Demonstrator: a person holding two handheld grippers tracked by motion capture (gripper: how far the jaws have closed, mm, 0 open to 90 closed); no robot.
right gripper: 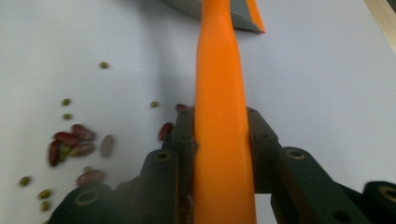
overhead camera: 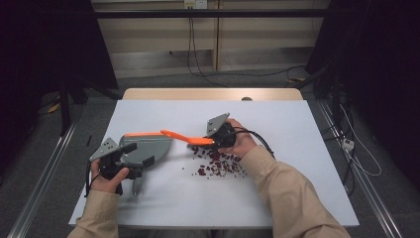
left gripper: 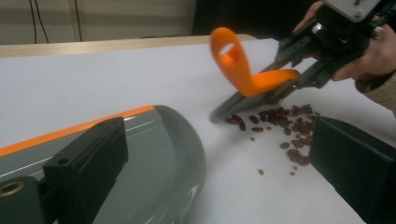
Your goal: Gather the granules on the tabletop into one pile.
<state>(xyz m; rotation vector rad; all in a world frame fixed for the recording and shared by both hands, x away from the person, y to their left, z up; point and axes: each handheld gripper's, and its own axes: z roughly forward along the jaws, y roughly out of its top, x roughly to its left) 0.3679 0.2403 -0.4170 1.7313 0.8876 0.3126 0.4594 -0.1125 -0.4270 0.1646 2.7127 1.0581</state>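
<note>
A grey dustpan (overhead camera: 148,146) with an orange front lip lies on the white table (overhead camera: 297,188), left of centre. My left gripper (overhead camera: 139,154) stands open at it: one jaw is over the dustpan (left gripper: 154,154) and the other is off its rim above bare table. My right gripper (overhead camera: 212,141) is shut on a small brush's orange handle (overhead camera: 185,137), which points left toward the pan. In the right gripper view the handle (right gripper: 222,93) runs up between my right gripper (right gripper: 223,135). The brush's dark head (left gripper: 231,106) touches a heap of red and green beans (left gripper: 280,123).
The beans (overhead camera: 218,162) spread over the table's middle, just right of the pan; some (right gripper: 74,140) lie left of the handle. A wooden table edge (overhead camera: 213,93) borders the far side. Cables and metal rails run along the floor around the table.
</note>
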